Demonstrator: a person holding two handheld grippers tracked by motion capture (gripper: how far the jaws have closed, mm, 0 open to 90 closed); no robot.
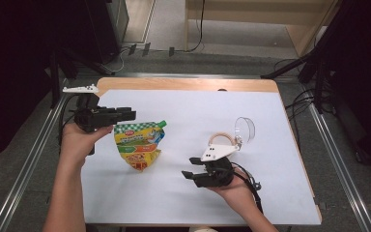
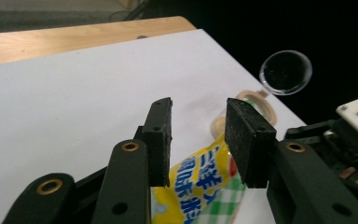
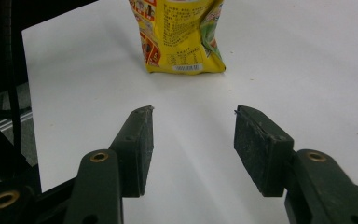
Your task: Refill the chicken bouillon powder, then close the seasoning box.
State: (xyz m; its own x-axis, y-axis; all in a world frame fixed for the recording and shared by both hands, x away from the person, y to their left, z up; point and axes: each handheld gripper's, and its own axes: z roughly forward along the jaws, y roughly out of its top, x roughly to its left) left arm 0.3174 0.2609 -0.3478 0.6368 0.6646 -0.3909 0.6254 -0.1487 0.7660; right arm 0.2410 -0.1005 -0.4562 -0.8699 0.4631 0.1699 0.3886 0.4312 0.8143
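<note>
Left tongs (image 1: 125, 114) stand apart, empty, poised just over the top of the pouch (image 1: 138, 143); right tongs (image 1: 189, 174) gape too, holding nothing, aimed at its base from well off. The pouch lies flat on the white tabletop (image 1: 193, 121), yellow, green-checked, glossy and crumpled. Its slick film could slip from the pads, or one-sided pinching could drag it; a glass jar (image 1: 244, 129) lies behind the right hand

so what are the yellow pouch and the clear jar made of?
Yellow pouch: probably flexible plastic film, glossy; creased, printed, with a green spout corner. Clear jar: see-through glass or hard plastic, can't tell which; pale rim, perhaps wood, and hinged round lid.
</note>
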